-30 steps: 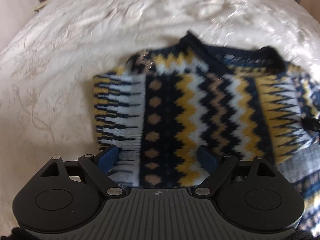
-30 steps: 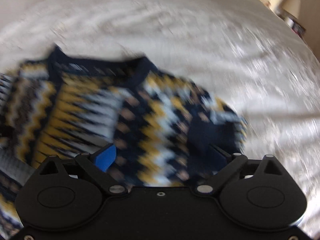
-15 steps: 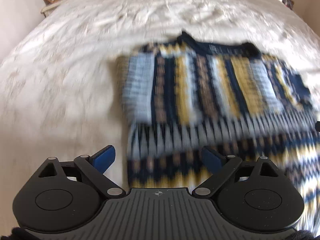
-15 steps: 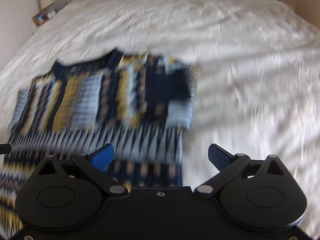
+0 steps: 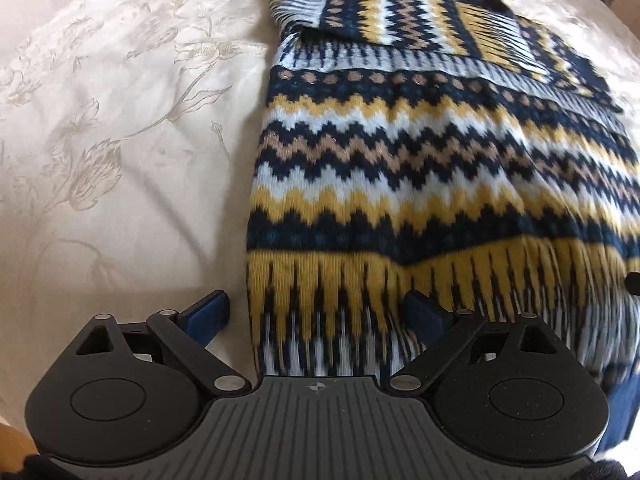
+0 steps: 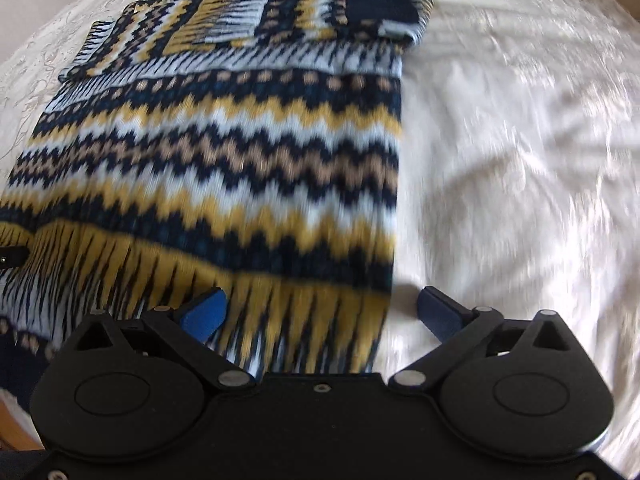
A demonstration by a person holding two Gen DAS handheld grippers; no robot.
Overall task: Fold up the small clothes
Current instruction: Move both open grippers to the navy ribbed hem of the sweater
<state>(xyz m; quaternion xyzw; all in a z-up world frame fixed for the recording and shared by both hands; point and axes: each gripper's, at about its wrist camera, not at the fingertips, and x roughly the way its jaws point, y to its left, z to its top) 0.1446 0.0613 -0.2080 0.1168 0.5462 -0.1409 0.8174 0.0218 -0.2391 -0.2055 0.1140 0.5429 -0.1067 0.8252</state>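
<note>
Sweater: we see a knitted sweater (image 5: 420, 152) in navy, mustard, tan and pale-blue zigzag bands lying flat on the bed, collar end far from us, hem end nearest the grippers.
Sleeves: both are folded inward over the chest at the far end; the right sleeve's navy cuff (image 6: 378, 10) lies on top in the right wrist view.
Bedspread: a cream bedspread with an embossed floral pattern (image 5: 120, 120) lies under the sweater and spreads out on both sides.
Left gripper: we see the left gripper (image 5: 318, 314) spread wide, its blue pads apart, straddling the sweater's left hem corner; one pad sits over bare bedspread, the other over the knit. It holds nothing.
Right gripper: the right gripper (image 6: 320, 312) is likewise spread wide and empty, one blue pad over the knit and the other over the bedspread, at the sweater's right hem corner.
Contact: we cannot tell whether the pads touch the fabric or hover just above it.
Hidden: the hem's very edge is covered by each gripper body, so we cannot see where the sweater ends.
Cut off: in each view the sweater's far side runs out of frame, where a small dark object (image 5: 634, 283) pokes in at the edge.
Blur: the right wrist view is smeared, so the bedspread's pattern there is hard to read.
</note>
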